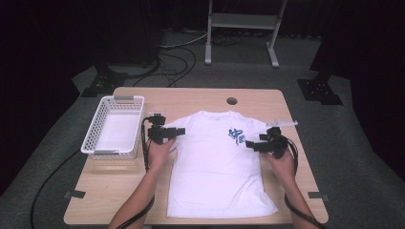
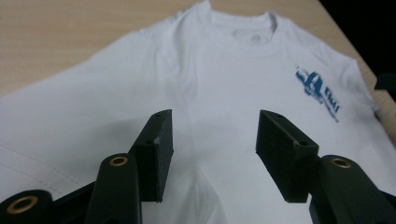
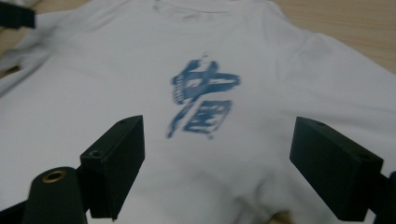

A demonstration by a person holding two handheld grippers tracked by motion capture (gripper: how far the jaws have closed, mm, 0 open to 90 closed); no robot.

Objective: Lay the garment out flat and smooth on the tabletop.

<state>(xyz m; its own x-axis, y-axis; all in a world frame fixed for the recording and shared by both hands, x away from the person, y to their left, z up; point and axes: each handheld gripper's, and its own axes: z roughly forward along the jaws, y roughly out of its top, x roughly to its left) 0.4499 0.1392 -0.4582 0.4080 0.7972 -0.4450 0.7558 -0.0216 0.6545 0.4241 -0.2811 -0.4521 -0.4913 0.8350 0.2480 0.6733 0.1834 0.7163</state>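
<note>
Both tools stand open and hold nothing: the left tool (image 1: pixel 179 130) at one sleeve, the right tool (image 1: pixel 249 144) at the other side of the white T-shirt (image 1: pixel 215 167), which lies flat mid-counter (image 1: pixel 191 98). A white basket (image 1: pixel 114 125) sits left. The shirt's blue print (image 3: pixel 201 98) is blurred.

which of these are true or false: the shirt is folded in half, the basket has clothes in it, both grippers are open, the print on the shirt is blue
The white t-shirt is folded in half: false, it lies spread flat on the table.
The white basket has clothes in it: false, it holds nothing.
The left gripper and the right gripper are open: true, jaws apart above the cloth, gripping nothing.
The print is blue: true.
</note>
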